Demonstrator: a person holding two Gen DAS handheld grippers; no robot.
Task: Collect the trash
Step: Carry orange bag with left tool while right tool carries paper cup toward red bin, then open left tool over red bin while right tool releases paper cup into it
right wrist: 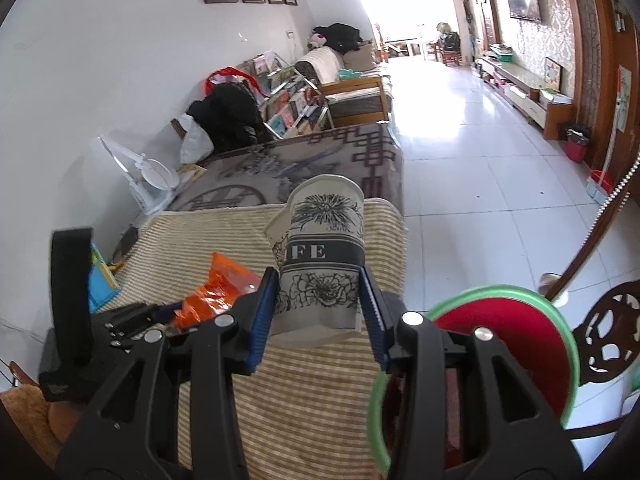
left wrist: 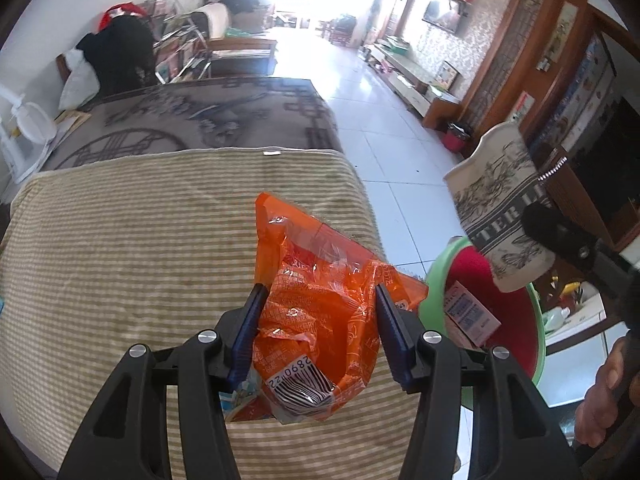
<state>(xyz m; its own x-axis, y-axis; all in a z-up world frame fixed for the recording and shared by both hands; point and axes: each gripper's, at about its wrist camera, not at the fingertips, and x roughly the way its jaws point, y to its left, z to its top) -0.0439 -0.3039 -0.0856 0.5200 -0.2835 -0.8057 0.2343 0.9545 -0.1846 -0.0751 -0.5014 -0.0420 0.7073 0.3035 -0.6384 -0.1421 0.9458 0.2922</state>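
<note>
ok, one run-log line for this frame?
left gripper: around orange snack wrapper on striped blanket | right gripper: shut on paper cup | green-rimmed red bin: beside bed, holds a carton

The right gripper is a dark blur at the left wrist view's edge, its fingertips hidden behind the paper cup. The cup's band lettering is only partly readable. The green-rimmed bin is partly covered by the right gripper's own arm, and the carton inside it carries print too small to read.
</note>
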